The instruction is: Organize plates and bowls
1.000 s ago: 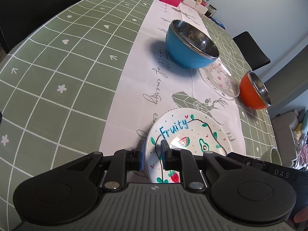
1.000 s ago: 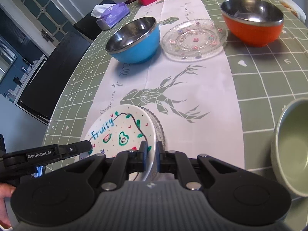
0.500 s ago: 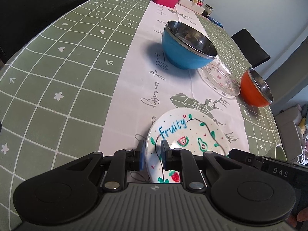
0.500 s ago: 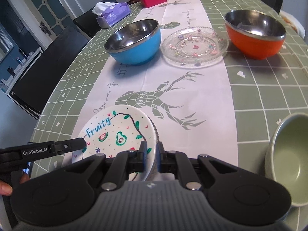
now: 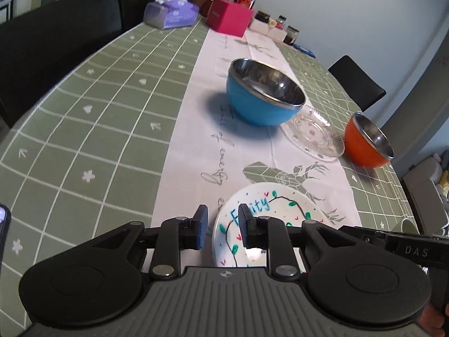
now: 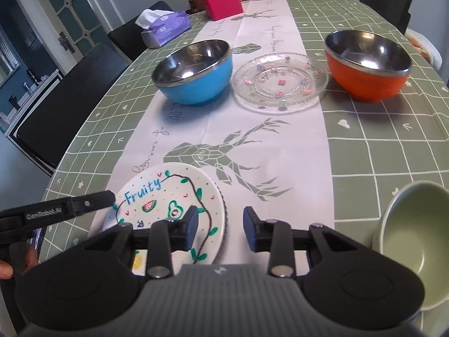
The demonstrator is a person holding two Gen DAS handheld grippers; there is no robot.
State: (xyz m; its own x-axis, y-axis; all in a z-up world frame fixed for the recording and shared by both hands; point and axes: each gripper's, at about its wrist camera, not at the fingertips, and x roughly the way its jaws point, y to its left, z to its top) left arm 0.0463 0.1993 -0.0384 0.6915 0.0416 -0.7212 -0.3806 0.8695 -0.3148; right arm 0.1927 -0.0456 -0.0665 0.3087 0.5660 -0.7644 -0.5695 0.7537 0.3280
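1. Left wrist view: the left gripper (image 5: 222,228) stands parted and empty over the near rim of the Fruity plate (image 5: 283,210) on the bench (image 5: 98,129).
2. Right wrist view: the right gripper (image 6: 219,229) gapes wide, holding nothing, straddling the Fruity plate's right edge; a green bowl (image 6: 412,241) sits right.

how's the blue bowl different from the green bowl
The blue bowl has a shiny metal inside; the green bowl is matte pale green inside. The blue bowl sits on the white runner beside the glass plate; the green bowl sits off the runner, at the near right edge. Both stand upright and empty.
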